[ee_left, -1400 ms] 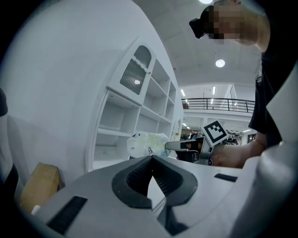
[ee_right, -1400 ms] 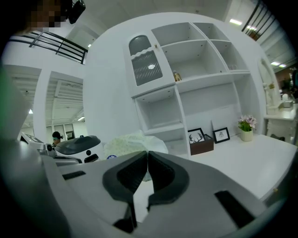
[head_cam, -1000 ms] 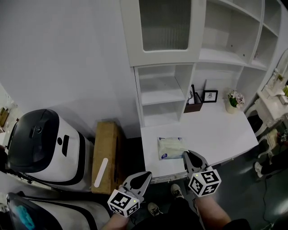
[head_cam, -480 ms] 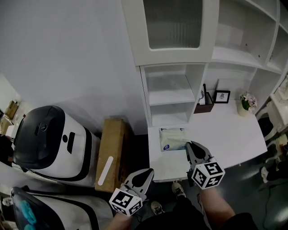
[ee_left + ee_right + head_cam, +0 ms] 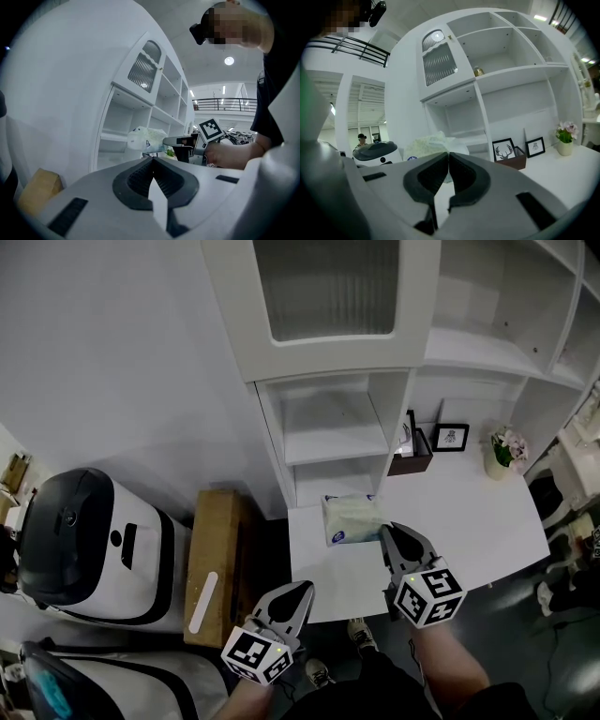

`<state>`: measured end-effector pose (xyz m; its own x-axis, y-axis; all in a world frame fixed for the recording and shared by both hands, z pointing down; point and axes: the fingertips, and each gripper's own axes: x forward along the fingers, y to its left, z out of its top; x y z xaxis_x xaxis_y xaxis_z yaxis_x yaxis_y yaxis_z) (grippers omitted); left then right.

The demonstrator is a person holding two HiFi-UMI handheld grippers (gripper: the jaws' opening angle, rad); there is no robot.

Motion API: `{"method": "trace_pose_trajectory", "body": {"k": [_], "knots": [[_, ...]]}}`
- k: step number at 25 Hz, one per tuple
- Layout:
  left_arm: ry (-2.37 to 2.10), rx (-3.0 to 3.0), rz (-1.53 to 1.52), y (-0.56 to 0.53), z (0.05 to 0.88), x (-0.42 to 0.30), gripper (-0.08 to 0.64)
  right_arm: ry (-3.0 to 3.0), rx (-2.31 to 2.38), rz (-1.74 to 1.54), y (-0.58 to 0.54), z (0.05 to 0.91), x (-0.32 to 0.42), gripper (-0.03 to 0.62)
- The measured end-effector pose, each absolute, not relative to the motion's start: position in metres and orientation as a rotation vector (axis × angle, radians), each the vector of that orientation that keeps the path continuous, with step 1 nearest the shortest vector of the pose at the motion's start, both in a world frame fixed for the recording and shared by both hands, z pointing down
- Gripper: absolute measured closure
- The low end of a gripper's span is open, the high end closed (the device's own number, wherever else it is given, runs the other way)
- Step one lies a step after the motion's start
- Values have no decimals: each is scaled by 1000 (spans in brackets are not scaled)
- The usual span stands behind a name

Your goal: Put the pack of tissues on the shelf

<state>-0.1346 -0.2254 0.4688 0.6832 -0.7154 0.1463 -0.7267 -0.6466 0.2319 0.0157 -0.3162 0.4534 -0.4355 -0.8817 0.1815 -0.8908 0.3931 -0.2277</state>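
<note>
The right gripper's (image 5: 394,535) jaws pinch only the near edge of the pack of tissues (image 5: 351,518), which juts ahead toward the shelf (image 5: 334,441); it may slip; the left gripper (image 5: 300,592) is closed, empty.

Since 1 s ago, right gripper (image 5: 387,531) carried pack of tissues (image 5: 349,519) from worktop (image 5: 459,512) front toward the shelf (image 5: 333,439). It's now lifted clear.
</note>
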Motion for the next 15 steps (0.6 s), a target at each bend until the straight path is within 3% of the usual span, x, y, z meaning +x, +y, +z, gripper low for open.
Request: {"method": "trace_pose_trajectory", "body": {"k": [15], "knots": [[-1257, 2612, 43, -272, 453, -120, 557, -2673, 1641, 393, -404, 426, 28, 584]]}}
